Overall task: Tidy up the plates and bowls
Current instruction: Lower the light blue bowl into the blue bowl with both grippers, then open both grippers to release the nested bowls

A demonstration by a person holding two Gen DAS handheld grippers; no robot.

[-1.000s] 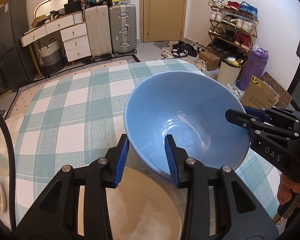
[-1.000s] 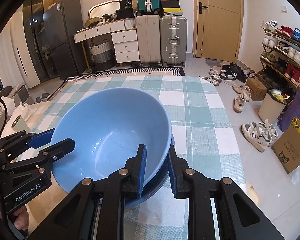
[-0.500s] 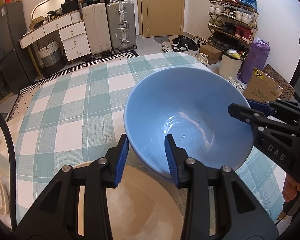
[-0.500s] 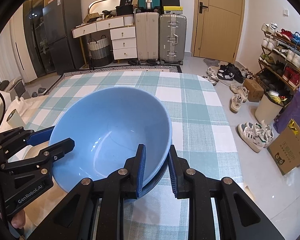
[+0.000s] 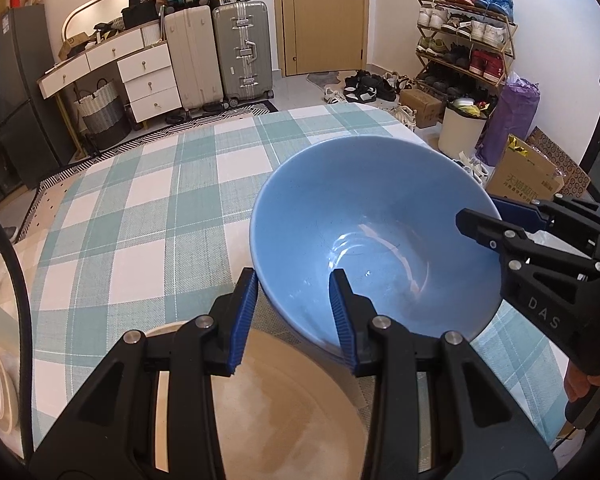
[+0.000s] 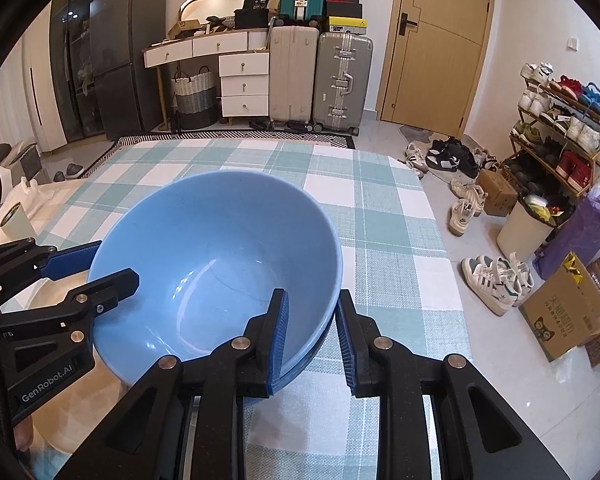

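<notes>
Glossy light-blue bowl (image 5: pixel 374 232), empty and tilted, nested in a second blue bowl (image 6: pixel 320 346) whose rim shows just beneath. Beside them, a beige plate (image 5: pixel 284 408) lies flat on the checked bench (image 5: pixel 140 208).

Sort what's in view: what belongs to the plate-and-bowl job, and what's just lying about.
Job:
blue bowl, gripped at opposite rim sides by left gripper and right gripper
tan plate

Lying about:
suitcases
shoe rack
cardboard box

Bright, even room light, sharp focus, glare streaks inside the blue bowl (image 5: pixel 372 240), strong fisheye bending at dark-vignetted edges.
</notes>
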